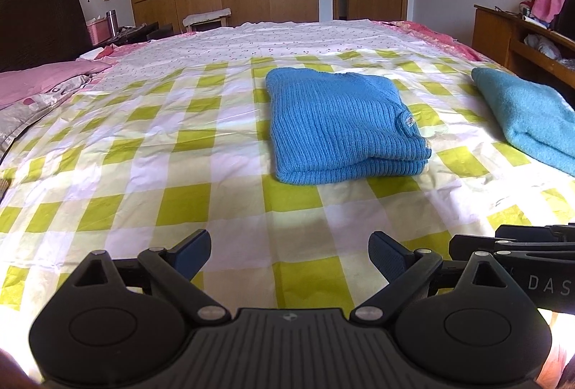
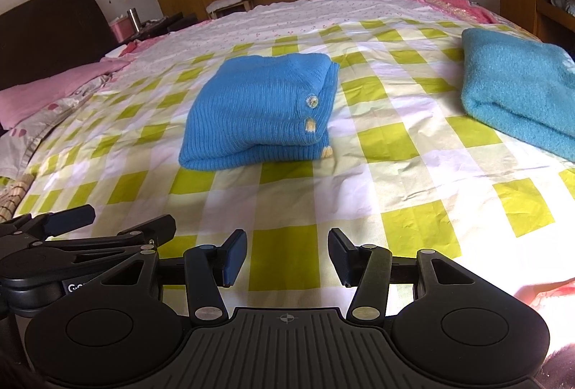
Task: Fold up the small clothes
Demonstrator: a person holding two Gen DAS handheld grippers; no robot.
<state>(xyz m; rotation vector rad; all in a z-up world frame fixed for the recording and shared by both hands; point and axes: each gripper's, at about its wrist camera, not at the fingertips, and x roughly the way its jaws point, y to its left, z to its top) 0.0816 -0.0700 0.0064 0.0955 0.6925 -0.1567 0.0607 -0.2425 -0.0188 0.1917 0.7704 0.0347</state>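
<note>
Blue ribbed knit sweater point(image 1: 345, 123) lies folded mid-bed on the checked sheet point(image 1: 143, 152), well ahead of me; left gripper point(image 1: 289, 254) and right gripper point(image 2: 287, 256) both spread, empty, held low and clear; teal fleece garment point(image 2: 517, 94) folded aside, I judge to keep finished pieces apart.

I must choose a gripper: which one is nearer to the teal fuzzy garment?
Right. The right gripper sits closer to the teal fuzzy garment; the left gripper is beside it, farther left.
</note>
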